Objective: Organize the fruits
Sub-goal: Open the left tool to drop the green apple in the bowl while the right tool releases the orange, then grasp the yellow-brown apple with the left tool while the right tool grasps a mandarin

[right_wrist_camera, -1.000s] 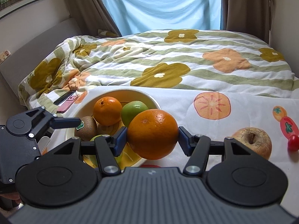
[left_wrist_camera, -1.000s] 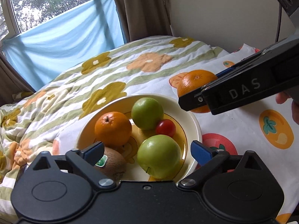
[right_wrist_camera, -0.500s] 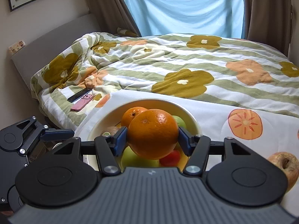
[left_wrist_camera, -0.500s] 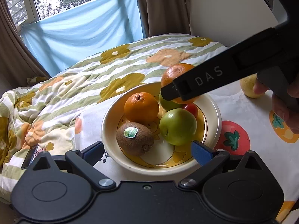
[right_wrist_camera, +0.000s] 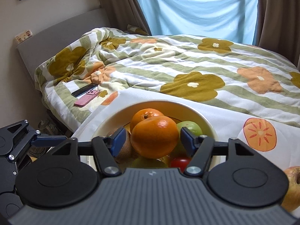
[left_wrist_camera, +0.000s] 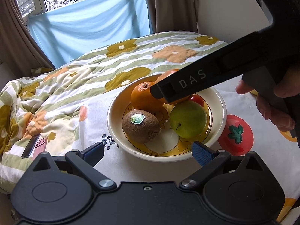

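Observation:
A cream bowl (left_wrist_camera: 219, 101) sits on the fruit-print cloth and holds an orange (left_wrist_camera: 142, 97), a kiwi (left_wrist_camera: 140, 126), a green apple (left_wrist_camera: 187, 120) and a small tomato (left_wrist_camera: 196, 99). My right gripper (right_wrist_camera: 152, 138) is over the bowl (right_wrist_camera: 120, 112). Its jaws stand a little apart from a second orange (right_wrist_camera: 154, 136), with a gap on each side; the orange lies among the bowl's fruit. In the left wrist view the right gripper (left_wrist_camera: 206, 76) hides most of that orange. My left gripper (left_wrist_camera: 148, 152) is open and empty at the bowl's near rim.
A yellowish apple (right_wrist_camera: 290, 185) lies on the cloth to the right of the bowl. Two phones (right_wrist_camera: 86, 93) lie on the flowered quilt at the left. The quilt covers the bed behind the bowl, with a curtained window beyond.
My right gripper carried the orange left over the bowl, lowered it among the fruit and opened its jaws off it. My left gripper drew back from the bowl.

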### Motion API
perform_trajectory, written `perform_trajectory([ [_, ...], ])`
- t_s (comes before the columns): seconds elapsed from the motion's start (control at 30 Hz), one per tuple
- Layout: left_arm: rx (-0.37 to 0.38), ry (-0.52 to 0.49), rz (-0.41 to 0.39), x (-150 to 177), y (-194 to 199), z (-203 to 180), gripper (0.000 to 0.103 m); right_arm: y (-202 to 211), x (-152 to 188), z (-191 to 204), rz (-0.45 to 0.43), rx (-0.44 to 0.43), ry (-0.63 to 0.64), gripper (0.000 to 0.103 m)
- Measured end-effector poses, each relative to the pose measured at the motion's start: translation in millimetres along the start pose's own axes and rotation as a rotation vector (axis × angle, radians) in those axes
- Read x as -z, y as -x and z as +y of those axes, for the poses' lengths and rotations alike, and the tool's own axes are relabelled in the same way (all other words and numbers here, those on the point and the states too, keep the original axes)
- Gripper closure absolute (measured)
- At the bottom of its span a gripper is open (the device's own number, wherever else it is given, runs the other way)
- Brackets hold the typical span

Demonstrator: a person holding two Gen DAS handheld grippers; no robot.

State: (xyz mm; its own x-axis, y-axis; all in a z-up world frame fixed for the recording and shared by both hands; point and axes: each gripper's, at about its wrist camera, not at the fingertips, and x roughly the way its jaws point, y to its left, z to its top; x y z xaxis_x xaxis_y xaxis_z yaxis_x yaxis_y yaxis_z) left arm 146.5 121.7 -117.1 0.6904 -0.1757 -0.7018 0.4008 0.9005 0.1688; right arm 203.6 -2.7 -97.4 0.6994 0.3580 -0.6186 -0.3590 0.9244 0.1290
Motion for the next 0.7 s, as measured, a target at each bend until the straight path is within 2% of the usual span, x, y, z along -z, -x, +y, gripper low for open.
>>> perform_trajectory([
  [0.1, 0.009, 0.006, 0.006, 2, 1, -1, 0.002, 9, 3, 2, -0.021, 0.018, 0.009, 0.000],
  [0.4, 0.010, 0.020, 0.021, 2, 6, -4, 0.002, 26, 13, -6, 0.006, 0.034, -0.027, 0.000],
  [0.7, -0.028, 0.073, -0.015, -6, 26, -3, 0.002, 61, 11, -11, 0.006, 0.078, -0.044, 0.000],
])
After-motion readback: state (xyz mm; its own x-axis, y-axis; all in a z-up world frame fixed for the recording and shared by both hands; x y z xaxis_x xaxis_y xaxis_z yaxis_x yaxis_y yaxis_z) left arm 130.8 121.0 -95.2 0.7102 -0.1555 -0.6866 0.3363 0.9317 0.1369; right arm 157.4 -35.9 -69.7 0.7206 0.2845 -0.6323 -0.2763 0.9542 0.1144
